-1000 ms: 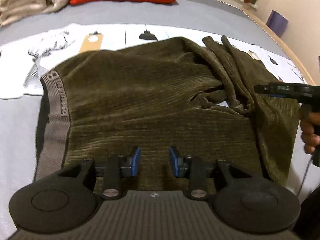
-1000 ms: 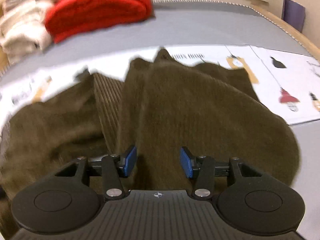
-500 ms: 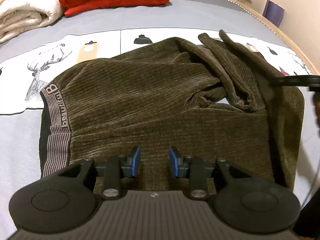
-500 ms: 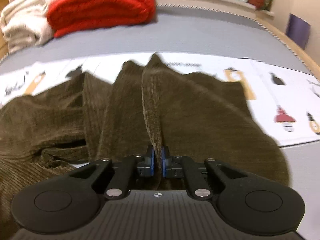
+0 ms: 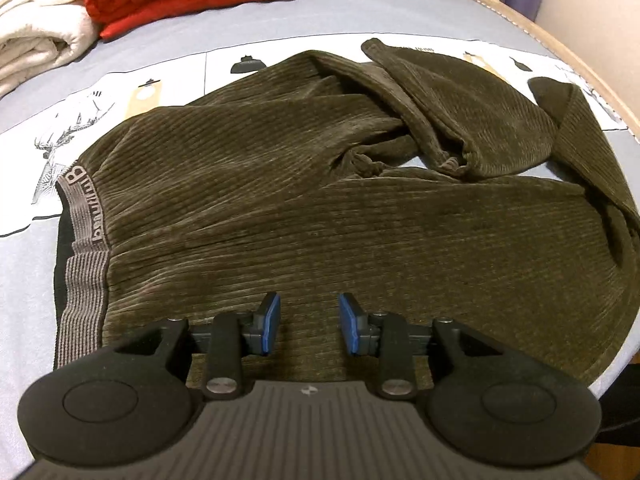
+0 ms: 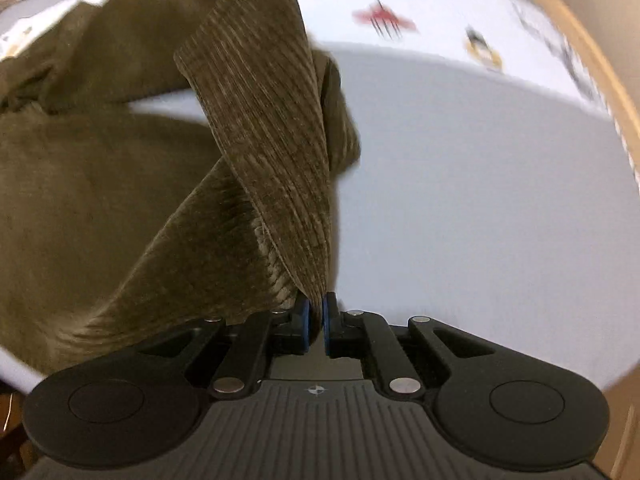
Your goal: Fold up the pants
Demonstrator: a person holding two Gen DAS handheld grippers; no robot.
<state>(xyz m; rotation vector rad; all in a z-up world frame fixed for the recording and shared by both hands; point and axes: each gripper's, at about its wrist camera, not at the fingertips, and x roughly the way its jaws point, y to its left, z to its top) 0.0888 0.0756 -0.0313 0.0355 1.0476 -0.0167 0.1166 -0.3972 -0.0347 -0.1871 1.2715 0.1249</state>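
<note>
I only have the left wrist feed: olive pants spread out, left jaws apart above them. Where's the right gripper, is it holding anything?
Observer: The right gripper is shut on a fold of the pants, the cloth pinched between its blue pads.
Operator: Lifted or flat?
Observer: Lifted; the held strip rises off the grey bed cover as a taut ridge from the pads.
Operator: Which end of the pants?
Observer: A leg end by the look of it; no waistband shows in the right wrist view, only ribbed cloth.
Operator: Anything under that gripper?
Observer: To the right of the pads only bare bed cover, with the wooden bed edge beyond.
</note>
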